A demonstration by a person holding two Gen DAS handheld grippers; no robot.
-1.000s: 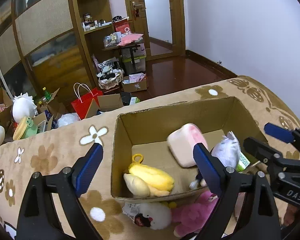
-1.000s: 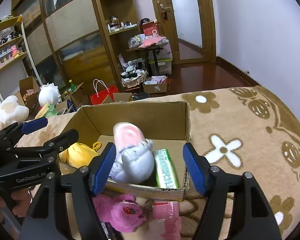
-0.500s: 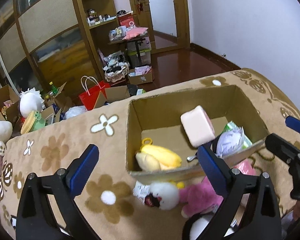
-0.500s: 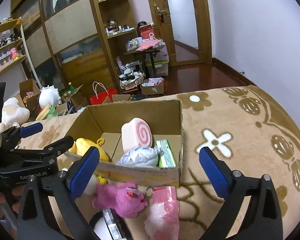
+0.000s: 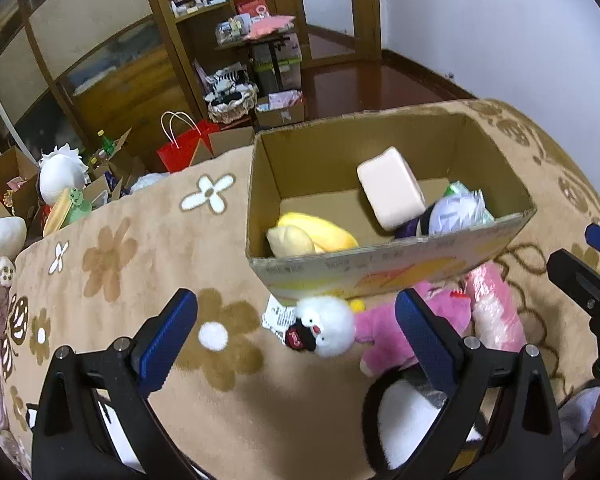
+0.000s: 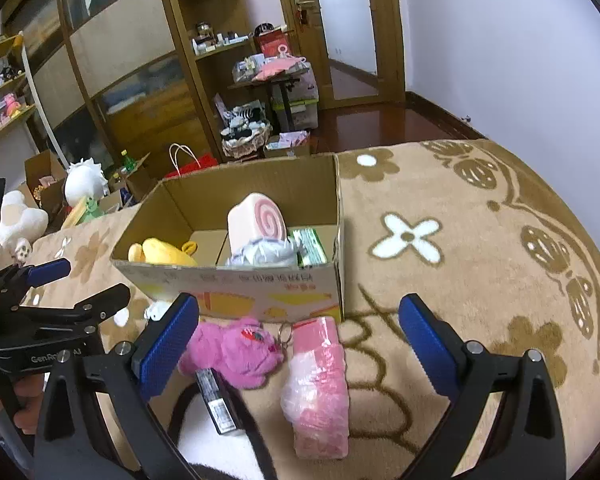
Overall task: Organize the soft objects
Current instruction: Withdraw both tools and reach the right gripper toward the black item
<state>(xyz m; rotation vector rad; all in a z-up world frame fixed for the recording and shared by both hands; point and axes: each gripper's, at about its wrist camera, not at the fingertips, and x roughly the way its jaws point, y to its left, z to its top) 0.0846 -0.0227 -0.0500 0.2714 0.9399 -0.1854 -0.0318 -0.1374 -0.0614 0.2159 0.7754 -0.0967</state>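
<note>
A cardboard box [image 5: 380,268] [image 6: 236,288] sits on a flowered beige blanket. It holds a yellow plush [image 5: 312,236] [image 6: 160,252], a pink swirl-roll plush [image 5: 390,188] [image 6: 256,220], a white-lilac plush [image 5: 456,216] [image 6: 264,252] and a green pack [image 6: 310,246]. In front of the box lie a white fluffy toy [image 5: 328,330], a pink plush [image 5: 380,336] [image 6: 236,352] and a pink wrapped pack [image 5: 494,312] [image 6: 320,384]. My left gripper [image 5: 296,312] hangs open above the white toy, touching nothing. My right gripper [image 6: 300,312] stands open above the pink plush and pack, holding nothing.
A black-and-white plush [image 5: 404,420] and a small dark box [image 6: 218,400] lie nearest me. Beyond the blanket's far edge are a red bag [image 5: 180,148], open cartons, plush toys [image 5: 60,172], wooden cabinets and a dark wood floor. Bare blanket [image 6: 460,260] spreads right of the box.
Both grippers drew back from over the box towards me. The right one opened wide and the white-lilac plush now lies in the box. The toys in front of the box came into view.
</note>
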